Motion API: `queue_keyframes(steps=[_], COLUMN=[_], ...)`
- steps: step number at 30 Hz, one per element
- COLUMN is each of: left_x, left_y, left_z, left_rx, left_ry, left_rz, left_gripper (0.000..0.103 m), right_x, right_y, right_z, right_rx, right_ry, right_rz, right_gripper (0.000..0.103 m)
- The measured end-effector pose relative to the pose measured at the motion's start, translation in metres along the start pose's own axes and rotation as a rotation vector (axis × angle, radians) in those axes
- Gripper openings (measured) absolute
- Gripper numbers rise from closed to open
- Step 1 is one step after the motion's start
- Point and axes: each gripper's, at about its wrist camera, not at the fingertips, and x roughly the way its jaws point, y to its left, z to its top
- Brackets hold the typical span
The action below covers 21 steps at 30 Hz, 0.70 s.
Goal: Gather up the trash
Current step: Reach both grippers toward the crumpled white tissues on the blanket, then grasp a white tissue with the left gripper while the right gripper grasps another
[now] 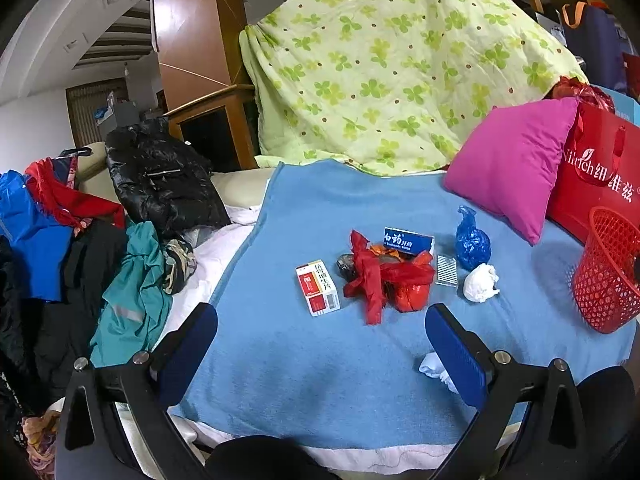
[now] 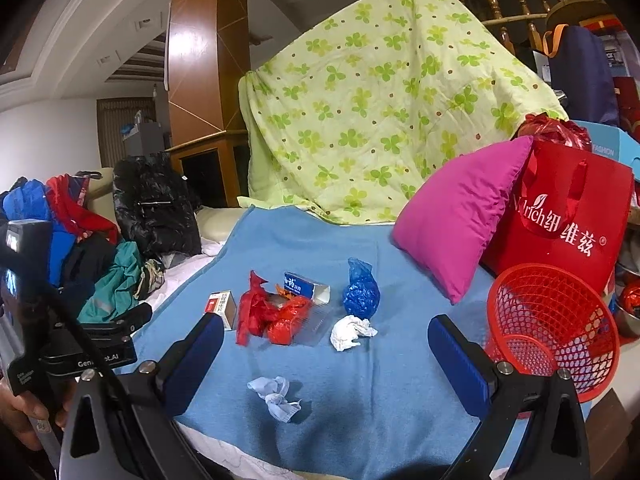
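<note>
Blue-padded fingers of the left gripper stand wide at the bottom of its frame, nothing between them. Likewise the right gripper gapes wide and empty, low in its view. Between its fingers a pale rag lies on the blue blanket. Mid-frame sits the trash: a red bag, a white-and-red box, a blue box, a blue bag and a white wad. At right a red basket stands tilted, beside a pink pillow.
</note>
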Motion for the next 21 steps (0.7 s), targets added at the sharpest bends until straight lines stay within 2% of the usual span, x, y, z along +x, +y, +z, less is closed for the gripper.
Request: queue_keyframes(steps=[7,11,15,16,19,21], left_x=[0.022,0.047,0.075,0.081,0.092,0.096], left_y=[-0.003,-0.003,-0.004,-0.004,-0.006,-0.008], left_z=[-0.002,-0.011,-0.025,-0.028,-0.035,-0.039], left_rx=[0.0,-0.02,-0.049,-0.056,-0.059,-0.059], left_ry=[0.037,0.114,0.219,0.242,0.279,0.298], left_rz=[-0.001,-0.069,-0.136,-0.146,-0.158,-0.169], left_gripper=[0.103,0.103,0.103,0.103,0.103,0.103], right_x=[0.031,0.069,0.126,0.138,0.186,0.213], right_y=[-0.006,-0.019,-0.039,-0.044,-0.055,-0.059], right_z=[-0.002,-0.007,-0.015,-0.014,-0.022,-0.028], right_rx=[-0.001,0.009,0.05,0.024,0.07,0.119], right_ry=[0.039,0.108,0.168,0.173,0.277,0.336], right_rz=[0.003,0.022,0.037,0.024,0.036,0.046], right_gripper=[0.103,0.103,0.103,0.103,0.102,0.093])
